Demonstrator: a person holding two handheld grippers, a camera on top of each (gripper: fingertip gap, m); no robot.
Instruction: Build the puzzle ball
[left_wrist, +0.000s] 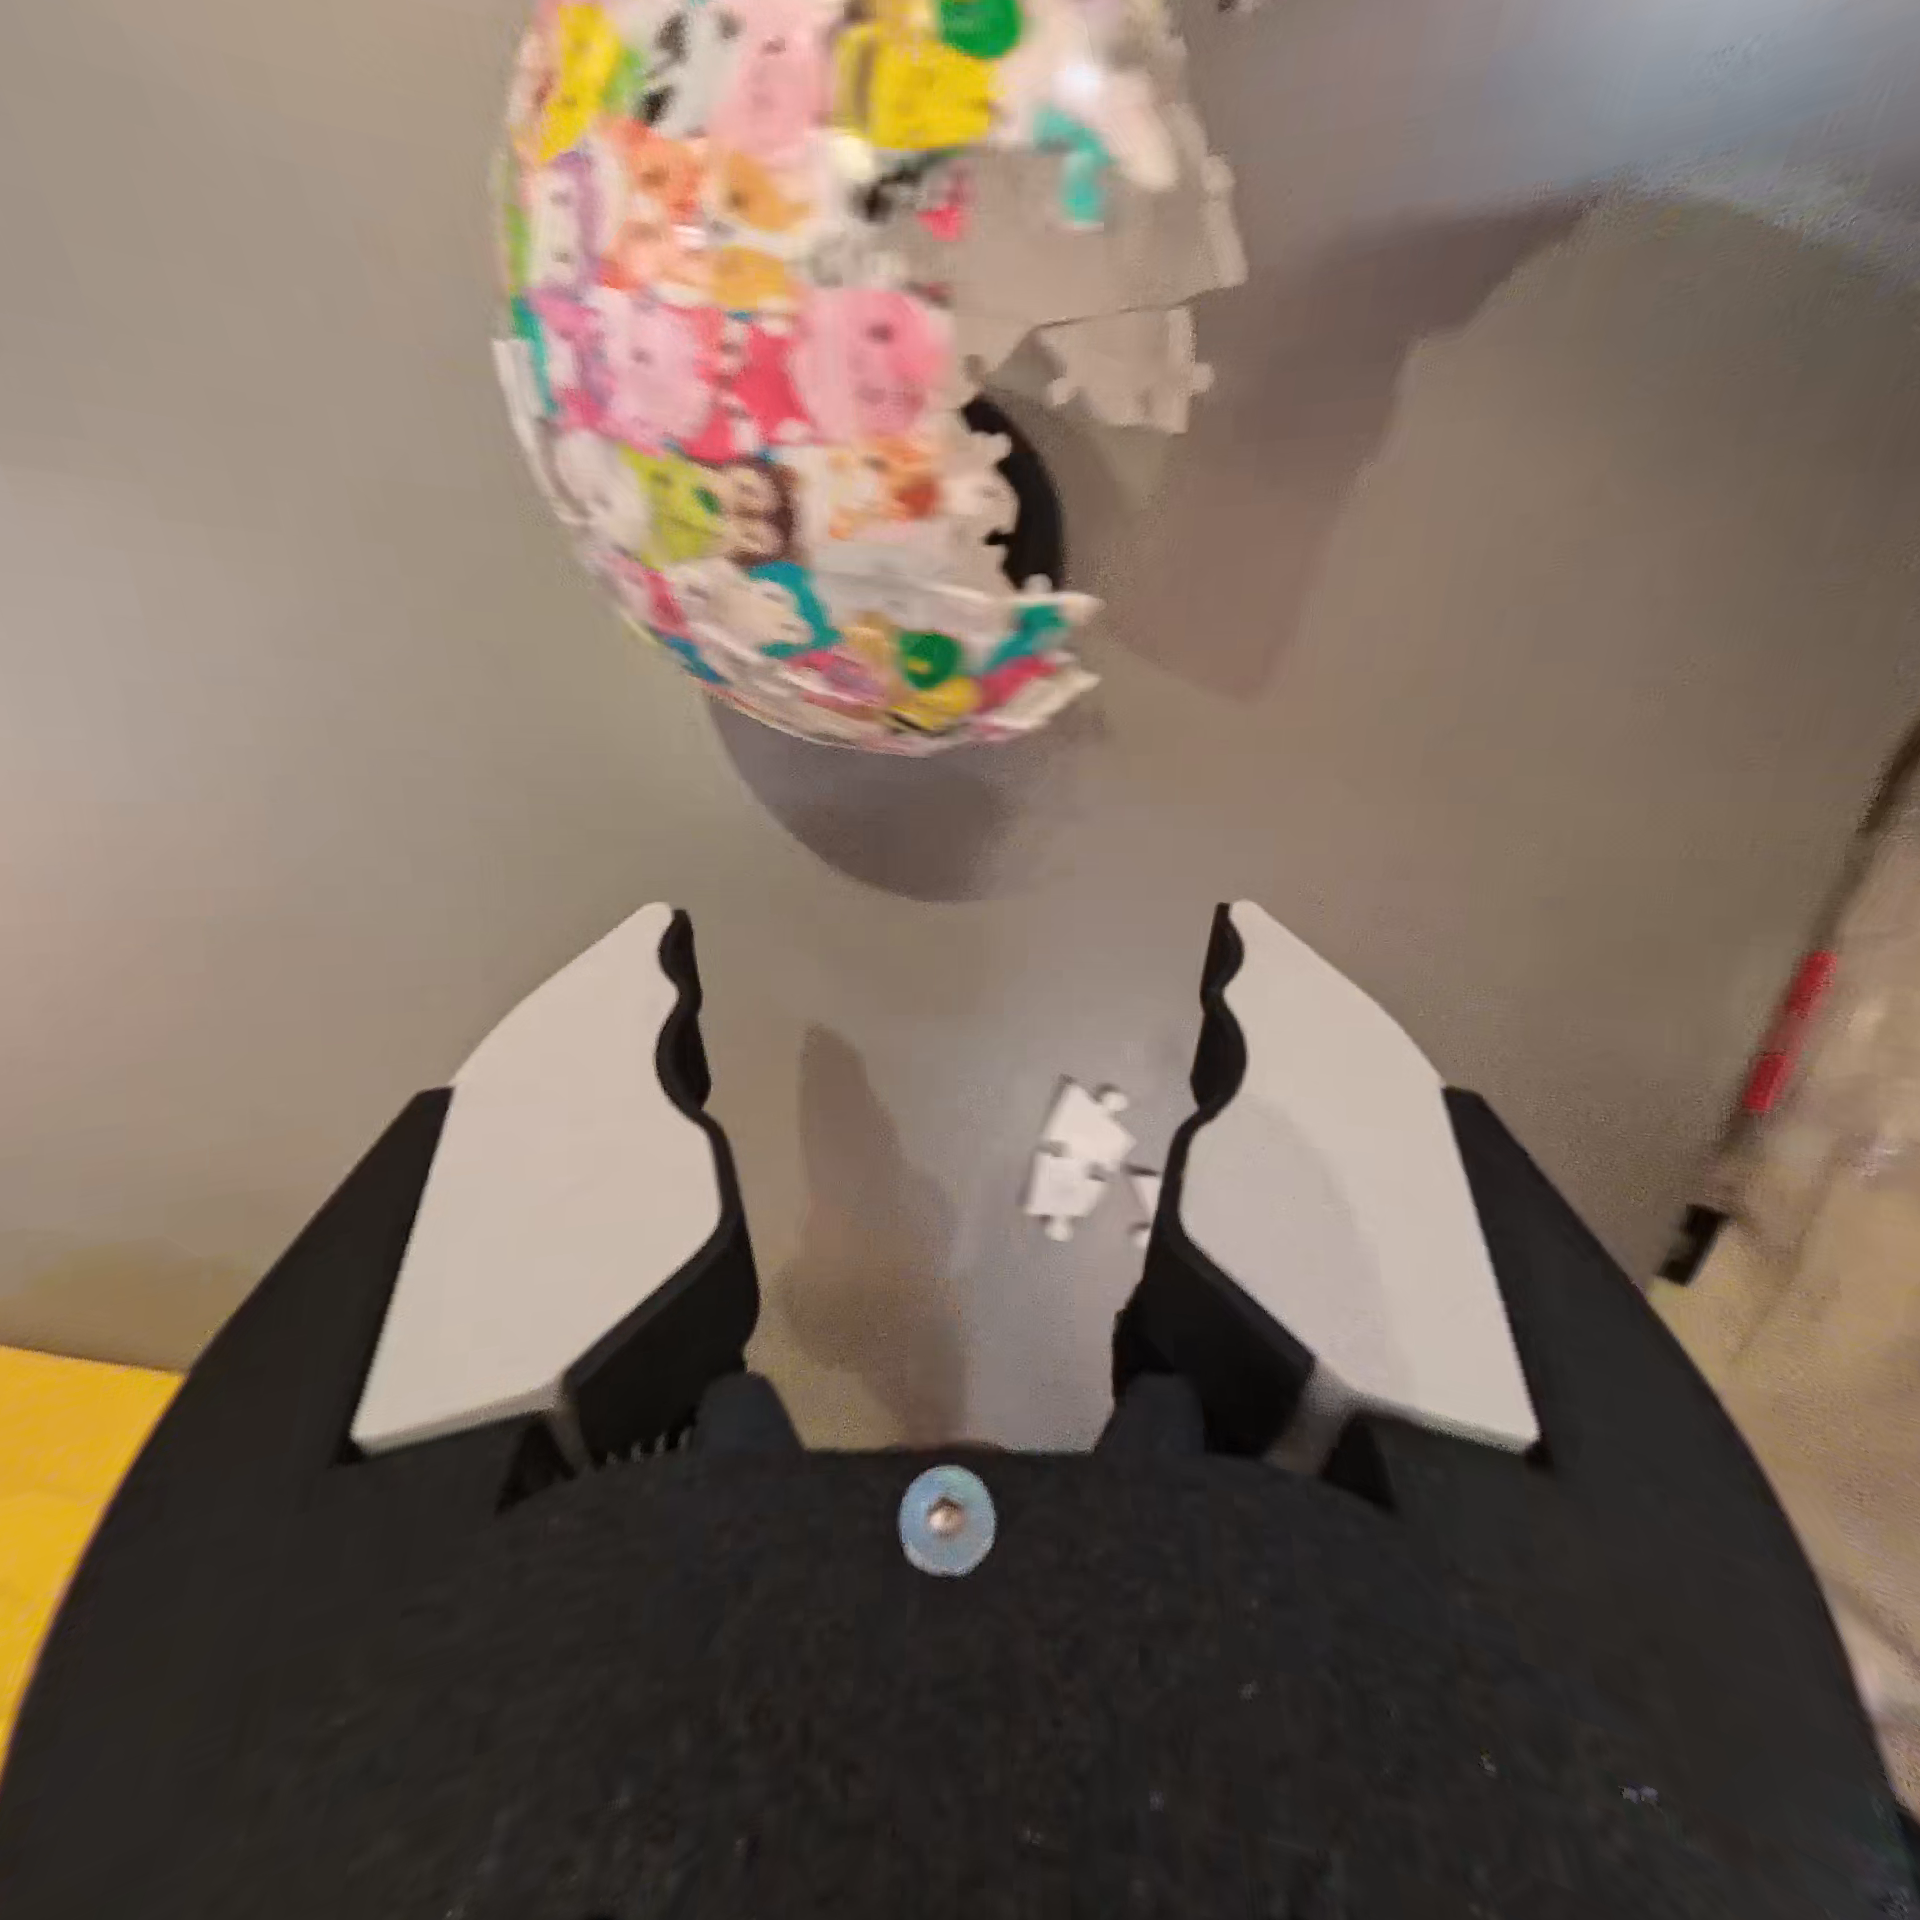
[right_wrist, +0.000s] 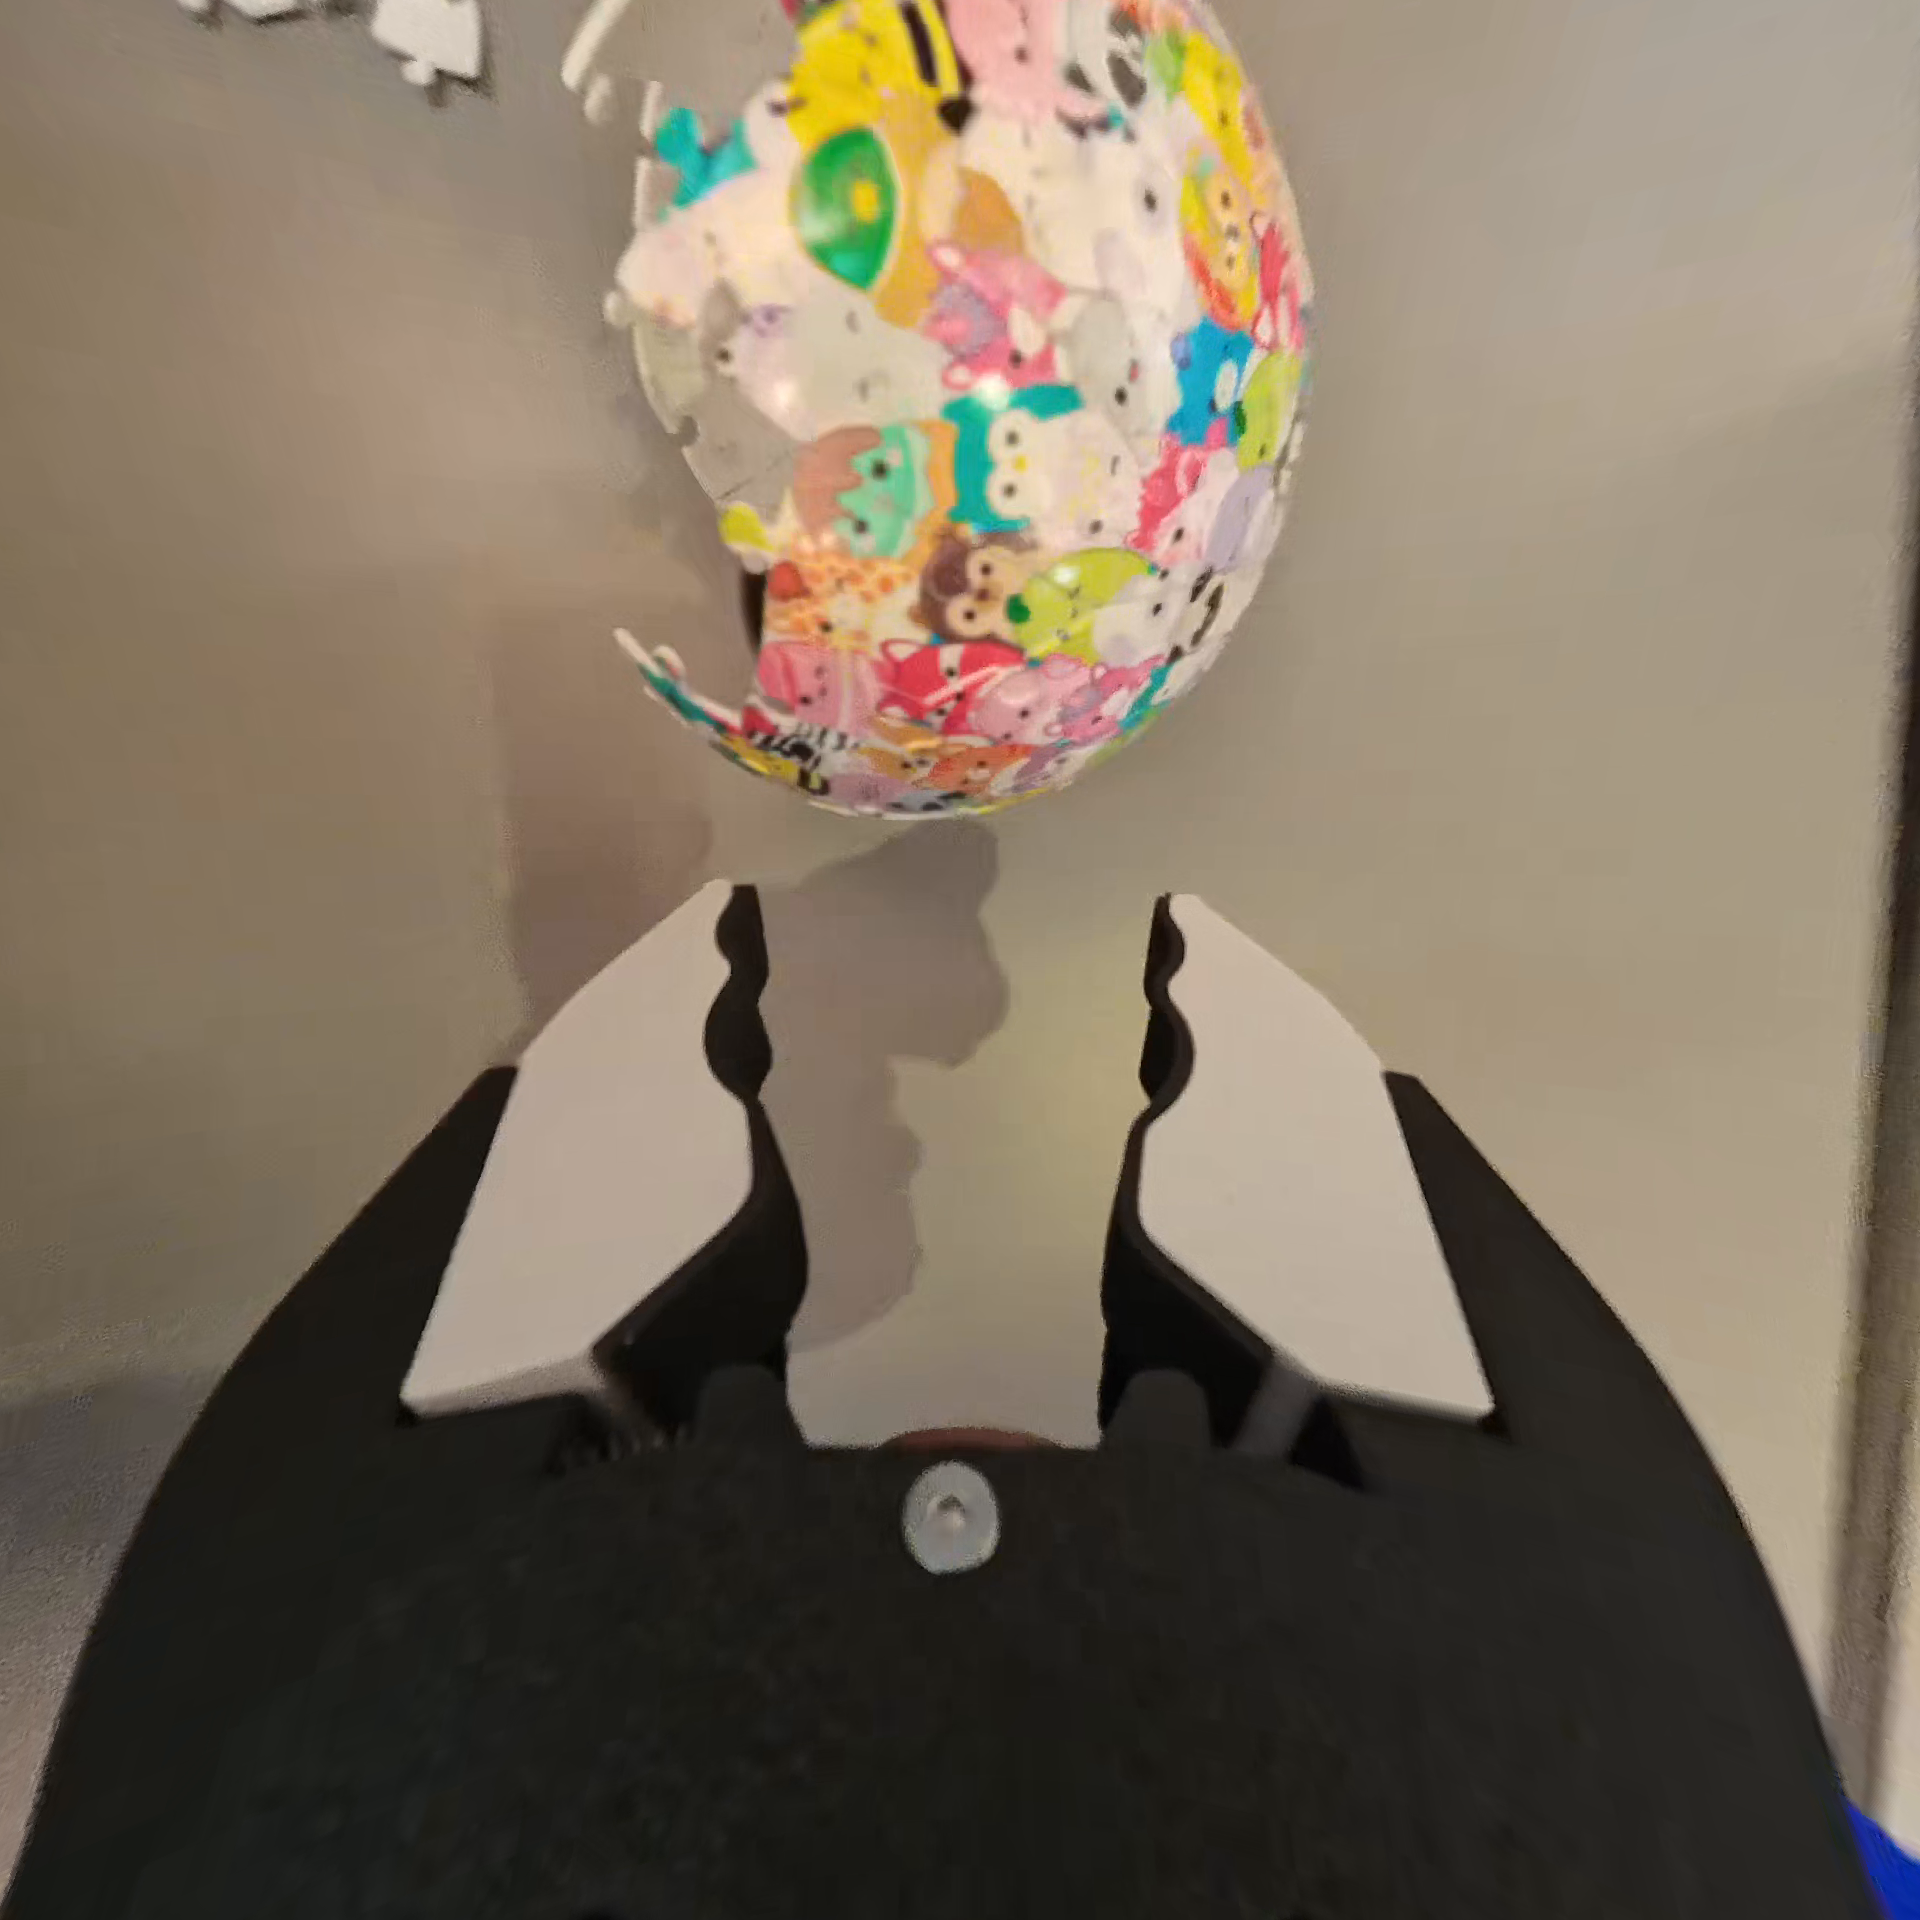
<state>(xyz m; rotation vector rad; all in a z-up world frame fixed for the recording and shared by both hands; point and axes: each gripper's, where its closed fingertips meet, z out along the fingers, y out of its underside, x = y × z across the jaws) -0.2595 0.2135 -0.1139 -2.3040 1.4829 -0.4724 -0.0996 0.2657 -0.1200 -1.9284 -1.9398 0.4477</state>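
1. Two hand-held grippers are seen here, one per wrist view, and both are pointed down at a plain grey surface (left_wrist: 260, 727).
2. Left hand-held gripper (left_wrist: 951, 914): its jaws are spread wide and nothing is held between them, only bare surface and shadow are seen in the gap.
3. Right hand-held gripper (right_wrist: 951, 899): same deal, it's parted wide and nothing is gripped.
4. Puzzle ball (left_wrist: 769, 395): it's found straight ahead of the left fingertips, well apart from them, with its shadow cast on the surface below. It's only partly built. The colourful cartoon-printed shell is seen on its left side, and a big jagged gap is left on its right side, where the grey backs of the far pieces and something dark inside are visible.
5. From the right wrist view the ball (right_wrist: 966, 416) is seen ahead of the fingertips too, near but not touched. The open jagged edge is on its left side here.
6. Loose white pieces (left_wrist: 1081, 1153) are laid on the surface between the left fingers, closer to the right finger. They look joined, but it's blurry.
7. More white pieces (right_wrist: 416, 42) are spotted far ahead-left of the right hand-held gripper.
8. Yellow patch (left_wrist: 73, 1455) is seen at the lower left edge of the left view. What it is can't be told.
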